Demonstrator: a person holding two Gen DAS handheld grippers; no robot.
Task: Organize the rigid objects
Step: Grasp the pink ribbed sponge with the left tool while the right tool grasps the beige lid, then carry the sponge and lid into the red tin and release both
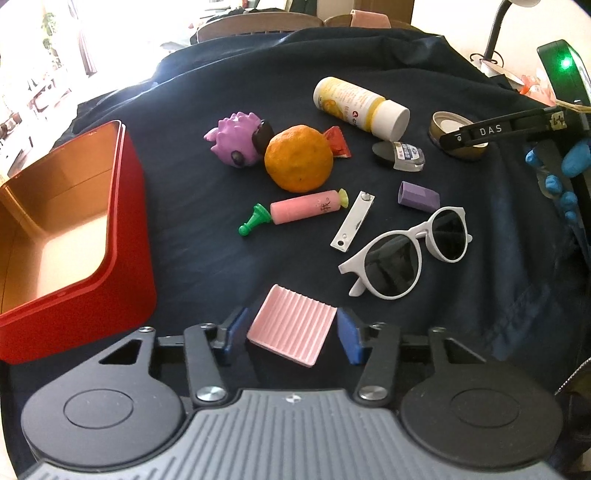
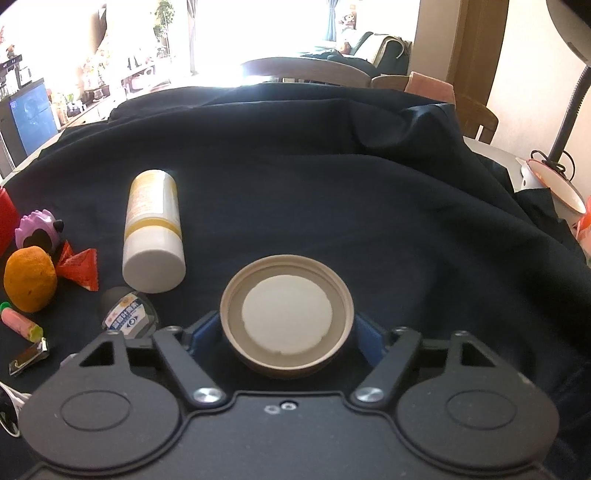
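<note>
Soap dish (image 1: 291,328), pink and ribbed, sits between the blue pads (image 1: 349,334) of the left gripper (image 1: 290,334). Right pad touches its corner; left pad looks just short of its edge. Cannot tell if the clamp is firm.

Right gripper (image 2: 286,332) straddles a tan jar lid (image 2: 286,317), white liner facing up. Blue pads sit against both sides of the lid, so it looks grasped. In the left view, a blue-gloved hand (image 1: 569,166) holds that gripper (image 1: 480,134).

Everything lies on a dark cloth (image 1: 184,221). Places taken from the orange (image 1: 297,158), left view:
- purple spiky toy (image 1: 236,138) touching it on the left
- red wrapper (image 1: 336,142) just right, tucked behind
- yellow-white bottle (image 1: 360,107) on its side, beyond and to the right
- small clear vial (image 1: 400,155) further right
- pink tube (image 1: 306,208) just in front, green pawn (image 1: 253,221) at the tube's left end
- nail clipper (image 1: 352,223) and purple cap (image 1: 417,195) in front and right
- white sunglasses (image 1: 406,251) nearer still, right of the soap dish
- red tin (image 1: 122,240), open and empty, well to the left

Desk lamp (image 1: 495,33) at the far right edge.
</note>
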